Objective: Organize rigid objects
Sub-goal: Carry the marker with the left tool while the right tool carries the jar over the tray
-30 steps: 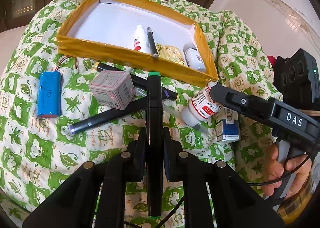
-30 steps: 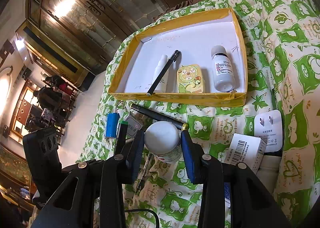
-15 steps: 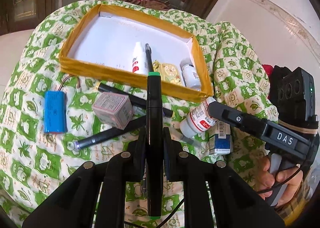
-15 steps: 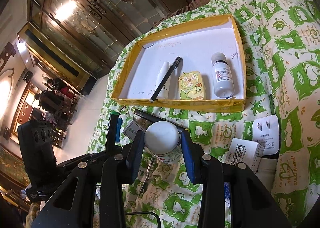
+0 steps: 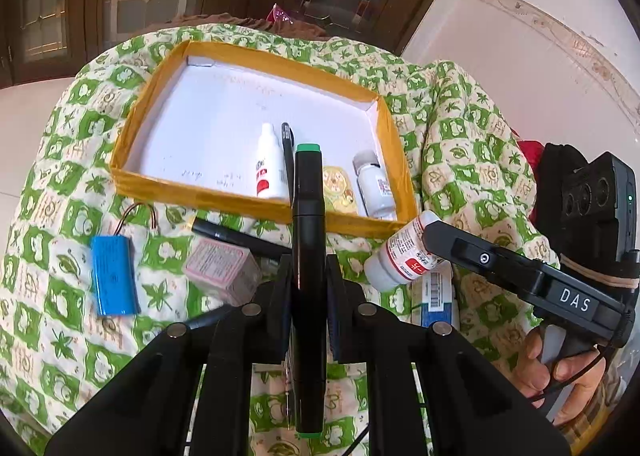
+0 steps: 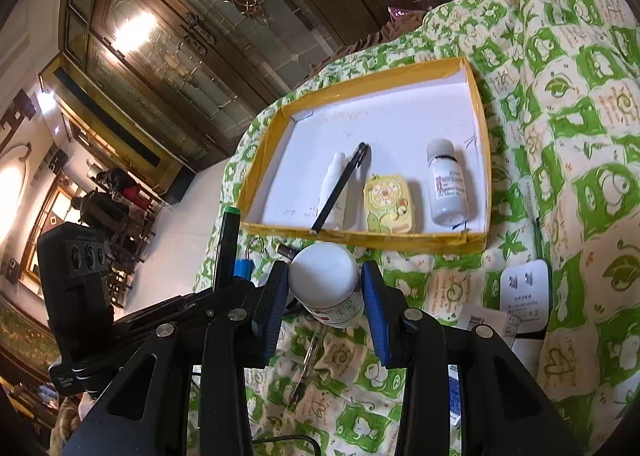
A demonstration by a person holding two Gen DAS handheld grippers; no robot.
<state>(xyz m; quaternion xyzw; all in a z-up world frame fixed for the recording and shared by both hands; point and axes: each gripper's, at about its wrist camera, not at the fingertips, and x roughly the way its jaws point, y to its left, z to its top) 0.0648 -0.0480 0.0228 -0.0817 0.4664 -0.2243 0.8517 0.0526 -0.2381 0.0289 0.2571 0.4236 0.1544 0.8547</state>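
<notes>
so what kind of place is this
Probably a room in a home: ornate wood-and-glass doors, a quilted green-patterned cover serving as the work surface, and a distant room with furniture.

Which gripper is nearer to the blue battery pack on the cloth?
Left. The left gripper, holding the black marker, hangs just beside the blue battery pack. The right gripper, with the white bottle, is beyond it.
</notes>
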